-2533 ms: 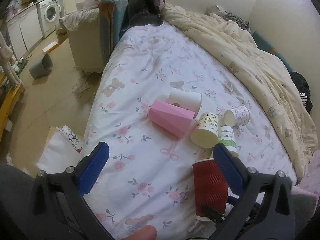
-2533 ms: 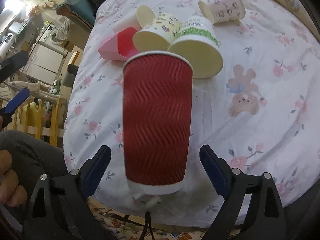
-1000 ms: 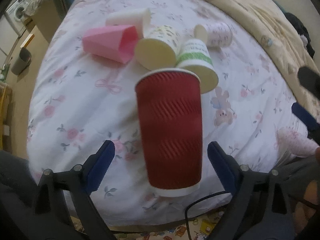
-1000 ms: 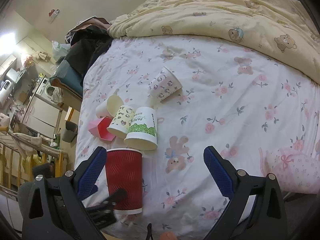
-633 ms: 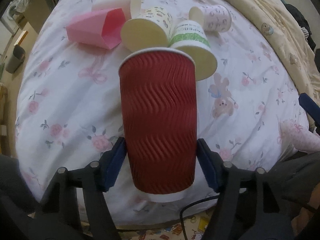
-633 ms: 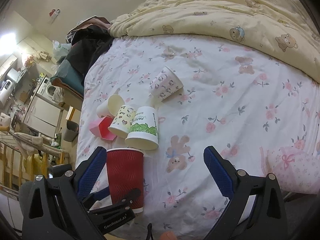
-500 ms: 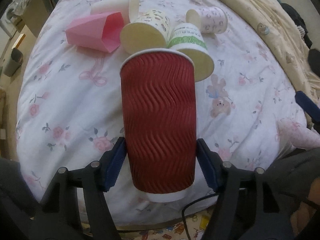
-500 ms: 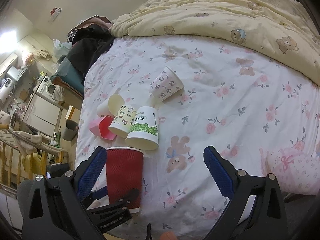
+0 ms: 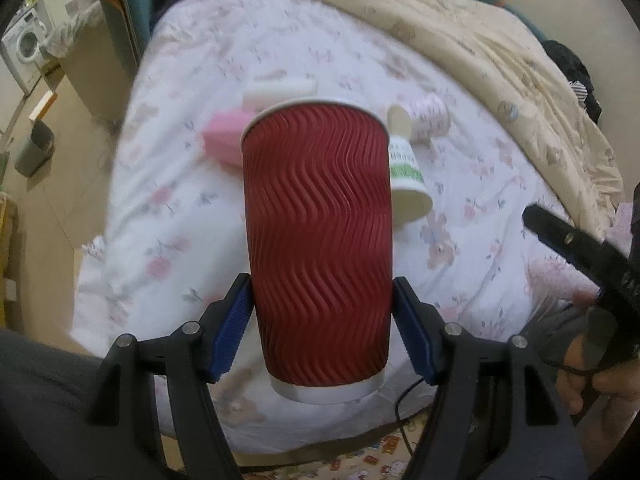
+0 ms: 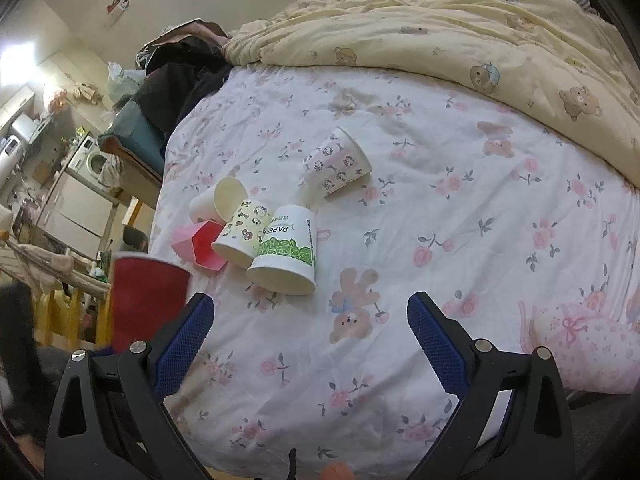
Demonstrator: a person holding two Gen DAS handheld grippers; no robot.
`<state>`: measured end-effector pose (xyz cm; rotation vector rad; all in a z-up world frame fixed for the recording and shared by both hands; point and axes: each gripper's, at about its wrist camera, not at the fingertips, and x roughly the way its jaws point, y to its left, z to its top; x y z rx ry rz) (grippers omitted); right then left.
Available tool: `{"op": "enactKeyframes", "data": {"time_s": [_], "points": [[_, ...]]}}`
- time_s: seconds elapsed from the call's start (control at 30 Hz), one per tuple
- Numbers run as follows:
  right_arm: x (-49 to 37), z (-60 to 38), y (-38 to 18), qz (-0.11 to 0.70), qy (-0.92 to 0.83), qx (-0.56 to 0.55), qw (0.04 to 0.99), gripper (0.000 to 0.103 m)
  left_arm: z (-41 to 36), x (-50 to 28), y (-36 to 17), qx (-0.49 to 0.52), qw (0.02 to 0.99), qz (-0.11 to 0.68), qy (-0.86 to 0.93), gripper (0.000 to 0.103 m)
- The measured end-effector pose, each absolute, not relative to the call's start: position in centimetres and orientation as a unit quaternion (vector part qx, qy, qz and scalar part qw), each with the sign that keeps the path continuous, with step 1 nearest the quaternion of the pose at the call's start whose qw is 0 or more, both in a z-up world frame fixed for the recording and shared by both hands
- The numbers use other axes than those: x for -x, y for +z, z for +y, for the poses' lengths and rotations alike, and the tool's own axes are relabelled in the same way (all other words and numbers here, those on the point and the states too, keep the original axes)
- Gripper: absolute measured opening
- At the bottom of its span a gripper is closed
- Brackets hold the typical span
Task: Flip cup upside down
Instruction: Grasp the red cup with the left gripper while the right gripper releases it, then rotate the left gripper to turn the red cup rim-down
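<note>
Lying cups (image 10: 285, 254) beyond red cup (image 9: 318, 240)

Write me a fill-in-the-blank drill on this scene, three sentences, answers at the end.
1. The left gripper is shut on the ___ cup.
2. The right gripper has its jaws ___ and holds nothing.
3. The green-print cup lies on the ___ beside the pink cup.

Answers: red; open; bed

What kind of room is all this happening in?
Most likely a bedroom in a small home: a bed with a floral sheet, a cream teddy-bear quilt bunched on it, and a washing machine beyond its foot.
</note>
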<state>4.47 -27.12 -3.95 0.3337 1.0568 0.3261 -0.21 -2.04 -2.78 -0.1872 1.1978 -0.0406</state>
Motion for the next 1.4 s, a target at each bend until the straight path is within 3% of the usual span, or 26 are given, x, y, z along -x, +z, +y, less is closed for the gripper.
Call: {"op": "enactKeyframes", "data": {"time_s": [1.0, 1.4], "points": [[-7.0, -19.6, -4.5, 0.514, 0.307, -0.156, 0.785, 0.100, -4.7, 1.2, -4.0, 0.070, 0.818, 0.561, -0.106, 0.065], [-7.9, -21.3, -7.3, 0.564, 0.261, -0.188, 0.761, 0.100, -5.0, 1.7, -2.1, 0.064, 0.840, 0.525, -0.119, 0.065]]}}
